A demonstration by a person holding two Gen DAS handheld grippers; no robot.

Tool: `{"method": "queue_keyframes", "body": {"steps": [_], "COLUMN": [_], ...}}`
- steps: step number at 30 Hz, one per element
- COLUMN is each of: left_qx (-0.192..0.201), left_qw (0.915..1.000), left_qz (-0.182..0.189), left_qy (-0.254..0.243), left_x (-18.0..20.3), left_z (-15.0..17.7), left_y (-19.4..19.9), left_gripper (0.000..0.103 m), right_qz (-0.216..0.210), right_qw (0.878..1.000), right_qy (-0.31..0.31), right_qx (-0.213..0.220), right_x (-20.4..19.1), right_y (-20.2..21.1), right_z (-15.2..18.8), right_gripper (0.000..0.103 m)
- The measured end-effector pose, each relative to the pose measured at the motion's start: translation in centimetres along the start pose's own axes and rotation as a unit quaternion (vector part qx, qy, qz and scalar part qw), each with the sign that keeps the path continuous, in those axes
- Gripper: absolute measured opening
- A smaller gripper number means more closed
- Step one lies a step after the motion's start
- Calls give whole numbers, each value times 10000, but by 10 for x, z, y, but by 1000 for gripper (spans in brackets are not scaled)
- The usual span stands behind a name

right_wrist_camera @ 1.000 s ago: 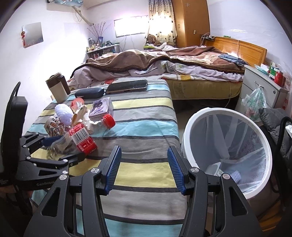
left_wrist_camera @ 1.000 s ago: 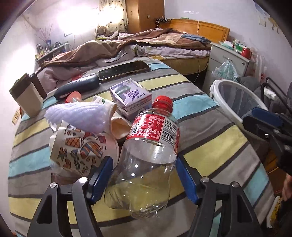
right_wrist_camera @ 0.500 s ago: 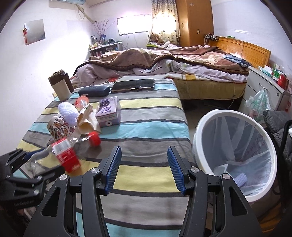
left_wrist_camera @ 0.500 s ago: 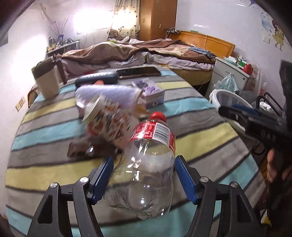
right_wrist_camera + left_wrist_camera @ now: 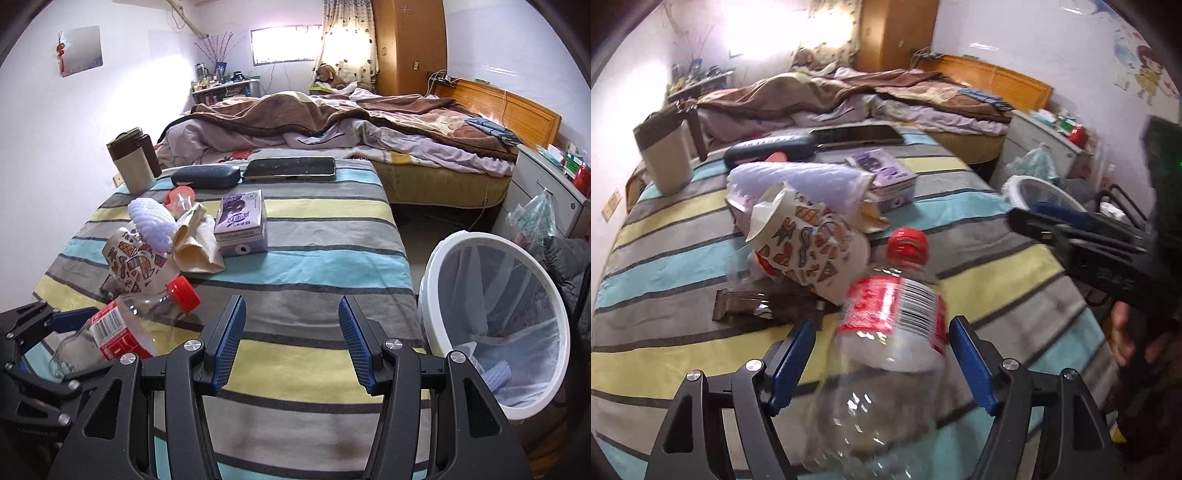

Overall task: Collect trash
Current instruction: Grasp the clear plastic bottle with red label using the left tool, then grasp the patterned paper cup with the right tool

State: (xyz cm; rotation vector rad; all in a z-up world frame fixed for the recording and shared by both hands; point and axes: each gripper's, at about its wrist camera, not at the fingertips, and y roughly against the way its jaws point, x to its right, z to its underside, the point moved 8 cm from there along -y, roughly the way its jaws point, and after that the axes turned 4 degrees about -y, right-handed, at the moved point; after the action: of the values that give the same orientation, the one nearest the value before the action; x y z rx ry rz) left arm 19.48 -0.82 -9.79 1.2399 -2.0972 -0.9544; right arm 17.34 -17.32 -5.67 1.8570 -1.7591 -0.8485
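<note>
Left jaws, just widening, seemingly gripping bottle [image 5: 892, 314], base cropped; right jaws apart, empty.

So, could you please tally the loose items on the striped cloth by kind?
Plastic bottle: 1
Paper cup: 1
Purple box: 1
Foam sleeve: 1
Dark wrapper: 1
Glasses case: 1
Tablet: 1
Tumbler: 1
Total: 8

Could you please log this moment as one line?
left tongs: grip bottle | right tongs: open, empty | bin: not yet reached
</note>
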Motion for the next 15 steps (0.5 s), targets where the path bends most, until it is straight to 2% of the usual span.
{"method": "queue_keyframes", "body": {"steps": [2,7,12,15], "left_qx": [39,140,475,559], "left_qw": [9999,9996,9975,9962], "left_qz": [109,-21,49,-75], "left_qy": [70,227,518,656], "left_x": [0,-11,-25,-37], "left_z": [1,10,25,36], "left_y": [0,10,42,57], "left_gripper": [65,64,64,64], "right_qz": [1,26,-105,-244], "right_qw": [10000,10000,9998,9993], "right_qy": [20,72,174,276], "right_qx": [25,17,16,37], "right_x": [-2,-7,-21,-33], "right_y": [1,-4,-6,-6], "right_z": [-2,-5,-5,-5], "right_gripper": [54,54,54,54]}}
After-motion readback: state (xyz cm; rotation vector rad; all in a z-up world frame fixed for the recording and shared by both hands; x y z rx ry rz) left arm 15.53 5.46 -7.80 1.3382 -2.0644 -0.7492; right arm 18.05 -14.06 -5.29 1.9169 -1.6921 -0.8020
